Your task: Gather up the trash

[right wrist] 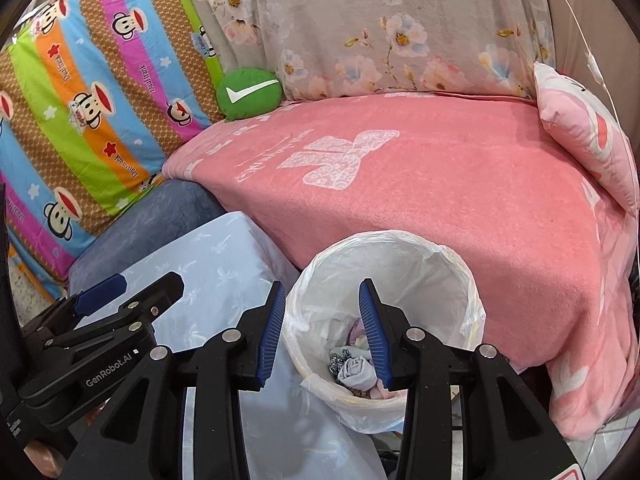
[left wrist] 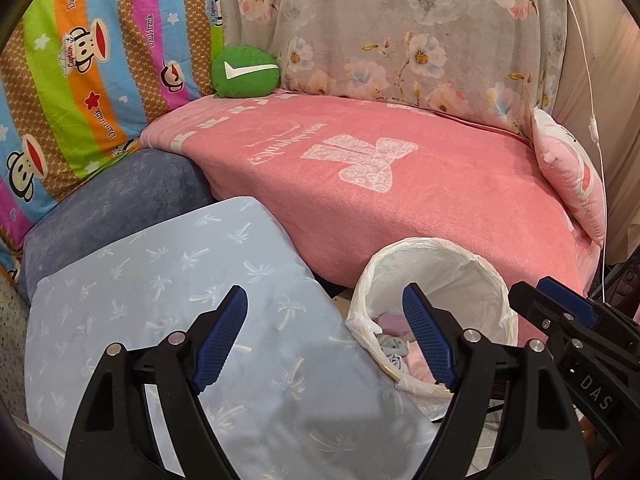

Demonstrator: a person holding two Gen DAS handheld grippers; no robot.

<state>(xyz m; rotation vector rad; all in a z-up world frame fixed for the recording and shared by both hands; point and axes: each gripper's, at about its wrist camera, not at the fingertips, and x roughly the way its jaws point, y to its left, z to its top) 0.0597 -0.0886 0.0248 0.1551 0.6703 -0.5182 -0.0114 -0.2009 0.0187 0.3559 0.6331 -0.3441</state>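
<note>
A white bin (left wrist: 434,258) (right wrist: 386,254) with a thin plastic liner stands on the floor against the front of the pink-covered sofa. At its bottom lies crumpled trash (right wrist: 354,372) (left wrist: 394,350): grey, patterned and pink pieces. My left gripper (left wrist: 324,292) is open with nothing between its blue pads; it hovers over the pale blue pillow, and its right finger overlaps the bin's mouth. My right gripper (right wrist: 322,285) is open over the bin's mouth, with nothing between its pads. Each gripper shows at the edge of the other's view: the right one (left wrist: 532,286), the left one (right wrist: 148,280).
A pink blanket (left wrist: 400,200) covers the seat. A green round cushion (left wrist: 245,72) with a white tick sits at the back corner. A pale blue pillow (left wrist: 180,280) and a blue-grey cushion (left wrist: 120,200) lie left of the bin, a pink pillow (left wrist: 572,176) at the right. A white cord (left wrist: 592,128) hangs there.
</note>
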